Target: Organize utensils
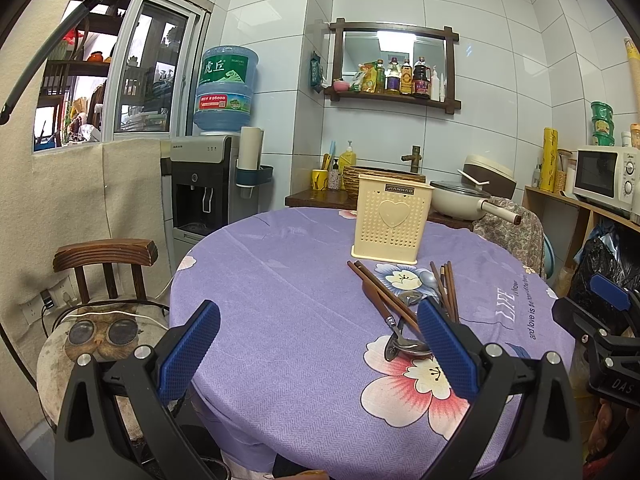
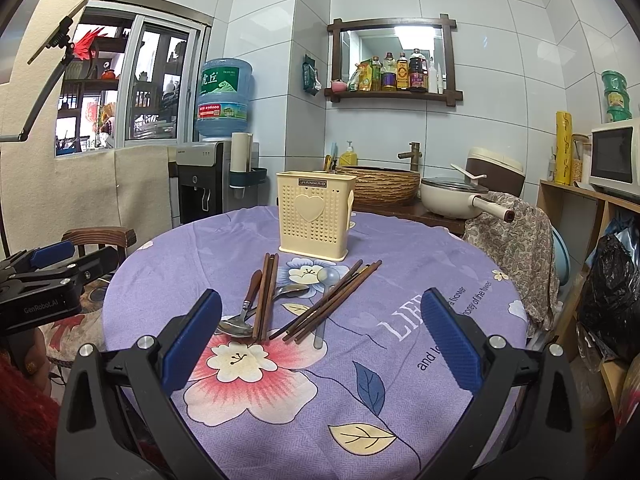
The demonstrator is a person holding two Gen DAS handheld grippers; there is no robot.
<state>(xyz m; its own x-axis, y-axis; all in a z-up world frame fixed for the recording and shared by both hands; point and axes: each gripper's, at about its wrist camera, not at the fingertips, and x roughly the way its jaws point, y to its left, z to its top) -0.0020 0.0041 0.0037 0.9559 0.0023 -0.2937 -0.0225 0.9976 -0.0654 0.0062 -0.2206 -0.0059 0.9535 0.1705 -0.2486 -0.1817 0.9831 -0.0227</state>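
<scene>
A cream perforated utensil holder [image 1: 392, 222] [image 2: 315, 216] stands upright at the far middle of the purple floral tablecloth [image 1: 288, 312] [image 2: 400, 380]. In front of it lie brown chopsticks [image 1: 386, 294] [image 2: 332, 302], more chopsticks [image 2: 267, 296], metal spoons [image 1: 404, 346] [image 2: 240, 322] and a pale plastic spoon [image 2: 326, 300]. My left gripper [image 1: 320, 344] is open and empty, low over the table's near edge, left of the pile. My right gripper [image 2: 322, 340] is open and empty, just short of the pile.
A wooden chair with a cat cushion [image 1: 104, 328] stands left of the table. A cloth-draped chair [image 2: 516, 240] stands right. Behind are a water dispenser [image 1: 208, 184], a basket basin [image 2: 380, 186], a pan [image 2: 456, 198] and a microwave [image 1: 604, 174].
</scene>
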